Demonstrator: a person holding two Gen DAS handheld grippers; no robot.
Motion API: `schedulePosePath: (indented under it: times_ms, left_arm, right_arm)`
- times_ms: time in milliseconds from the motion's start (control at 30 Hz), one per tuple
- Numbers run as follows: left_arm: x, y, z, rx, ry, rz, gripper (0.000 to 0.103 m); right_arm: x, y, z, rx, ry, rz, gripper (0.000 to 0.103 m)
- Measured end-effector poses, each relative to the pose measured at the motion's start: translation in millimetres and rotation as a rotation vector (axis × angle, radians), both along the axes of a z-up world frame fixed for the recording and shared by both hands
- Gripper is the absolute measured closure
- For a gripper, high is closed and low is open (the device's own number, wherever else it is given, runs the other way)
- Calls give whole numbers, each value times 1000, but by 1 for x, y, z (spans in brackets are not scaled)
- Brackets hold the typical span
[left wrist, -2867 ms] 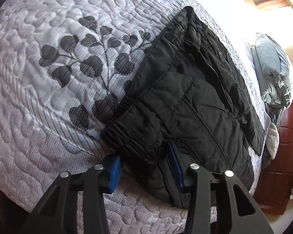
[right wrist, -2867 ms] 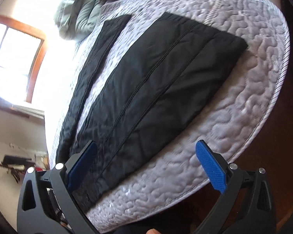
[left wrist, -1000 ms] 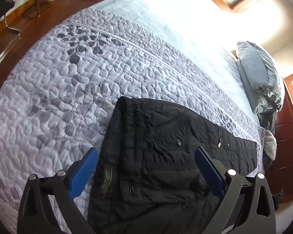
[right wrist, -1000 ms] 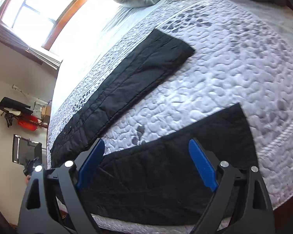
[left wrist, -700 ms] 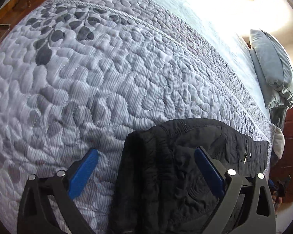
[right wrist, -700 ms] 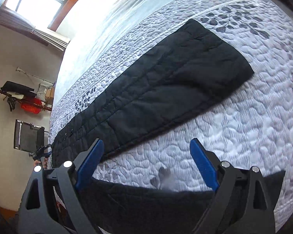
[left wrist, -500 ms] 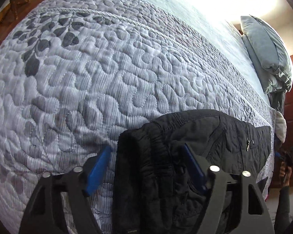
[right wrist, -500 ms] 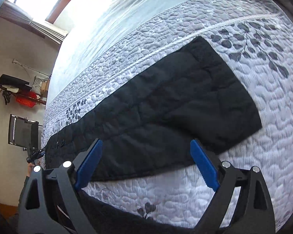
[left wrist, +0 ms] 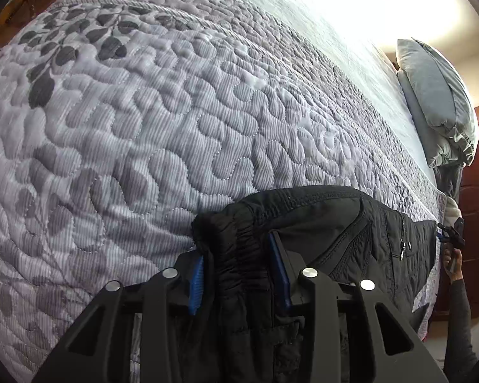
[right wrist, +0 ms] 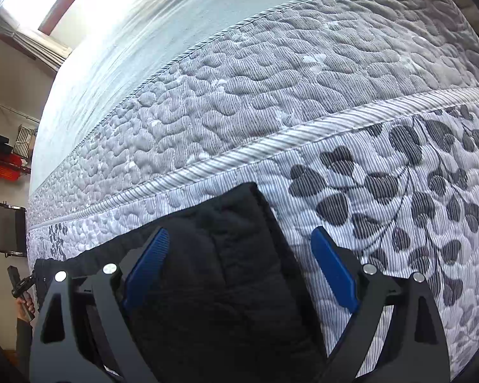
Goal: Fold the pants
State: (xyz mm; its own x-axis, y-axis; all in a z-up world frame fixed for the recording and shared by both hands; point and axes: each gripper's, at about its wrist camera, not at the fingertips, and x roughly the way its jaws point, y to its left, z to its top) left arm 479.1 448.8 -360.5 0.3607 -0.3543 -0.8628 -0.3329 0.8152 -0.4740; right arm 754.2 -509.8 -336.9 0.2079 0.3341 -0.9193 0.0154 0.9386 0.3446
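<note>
Black quilted pants (left wrist: 335, 223) lie along the near edge of a grey quilted bed (left wrist: 143, 127). My left gripper (left wrist: 234, 244) is at the waist end. Its jaws are closing, and the bunched elastic waistband fills the gap between the blue pads (left wrist: 196, 279). In the right wrist view the hem end of a pant leg (right wrist: 226, 255) lies on the quilt. My right gripper (right wrist: 239, 233) hangs open just over it. The hem's right corner sits between the fingers, and neither pad touches the cloth.
The quilt (right wrist: 303, 79) has a dark leaf print (right wrist: 399, 185) to the right of the hem. A grey pillow (left wrist: 437, 105) lies at the head of the bed. A dark wooden wall of furniture (left wrist: 475, 223) stands beyond the bed's far end.
The left gripper came down onto the waistband and its jaws narrowed around it. The right gripper swept from the near leg across the quilt to the far leg's hem, staying open.
</note>
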Motion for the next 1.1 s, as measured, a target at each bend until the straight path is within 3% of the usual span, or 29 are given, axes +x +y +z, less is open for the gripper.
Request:
schedulePosePath:
  times_ms: [167,200,233,267,333,400,567,700,800,1100]
  left_arm:
    - [-2,3,0,4,3,15,66]
    - [-2,2,1,11,4,17,67]
    - [-2,1,2,19,3,19,67]
    - [-3,1,2,27,2,24,69]
    - [-2,-5,5,53,-2,34,72]
    - [-1,-12,10,81,-7,38,79]
    - [-5,-16,33,123,-44,69,84]
    - [-13,-21,63,138,-113,69,86]
    - [-22,-24,89,126,-171,67,92]
    - [-62,-48,158,155,-300,47,93]
  right_arm:
    - [5,9,-8,-13,-4,75,12]
    - [5,10,-8,-7,-10,78,17]
    - [4,10,-7,5,-10,78,34]
    - [4,11,-7,9,-2,79,45]
    - [2,10,-5,7,6,79,85]
    - [-5,7,3,30,-10,67,93]
    - [-36,2,50,23,-114,38,95]
    - [-72,-5,96,37,-192,19,96]
    - [-104,-12,124,25,-236,1,97]
    - [-201,-36,175,27,-335,-40,97]
